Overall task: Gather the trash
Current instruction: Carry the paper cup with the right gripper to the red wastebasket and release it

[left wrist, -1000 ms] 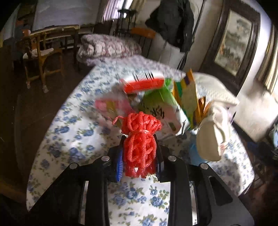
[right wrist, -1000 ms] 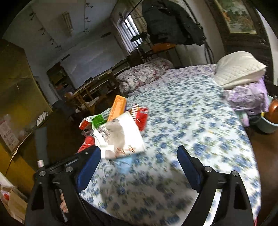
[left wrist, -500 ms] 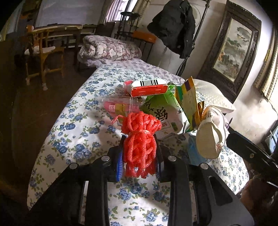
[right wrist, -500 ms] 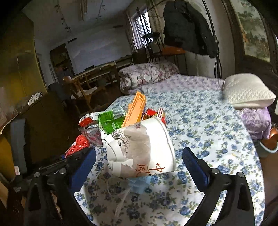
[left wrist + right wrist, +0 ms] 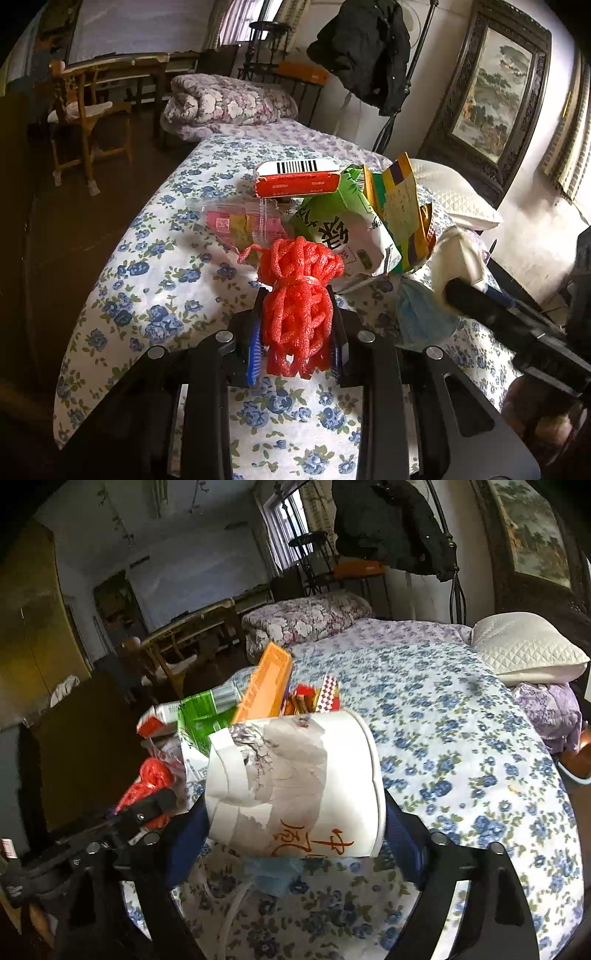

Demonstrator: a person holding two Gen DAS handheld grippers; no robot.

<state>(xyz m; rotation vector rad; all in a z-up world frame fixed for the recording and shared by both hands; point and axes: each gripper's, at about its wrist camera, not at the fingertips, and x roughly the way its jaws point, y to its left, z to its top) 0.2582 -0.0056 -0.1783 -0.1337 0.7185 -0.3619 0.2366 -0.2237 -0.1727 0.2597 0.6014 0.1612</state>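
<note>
My left gripper [image 5: 297,339] is shut on a red foam net bundle [image 5: 299,295] above the flowered bedspread [image 5: 147,295]. A trash pile lies ahead: a red and white box [image 5: 297,177], a green and white bag [image 5: 343,229], a clear pink wrapper [image 5: 240,225], an orange-yellow box [image 5: 402,206]. My right gripper [image 5: 291,834] has closed around a crushed white paper cup [image 5: 295,779]; its blue pads touch both sides. A blue face mask [image 5: 273,875] lies under the cup. The red net [image 5: 147,786] also shows at the left of the right wrist view.
A white pillow [image 5: 528,653] lies at the bed's far right. A rolled floral quilt [image 5: 229,99] lies at the far end. Wooden chairs [image 5: 85,110] stand on the dark floor to the left. A black coat [image 5: 362,48] hangs on a stand.
My right gripper moved forward onto the white cup and its jaws closed in against it. My left gripper kept hold of the red net and edged closer to the pile.
</note>
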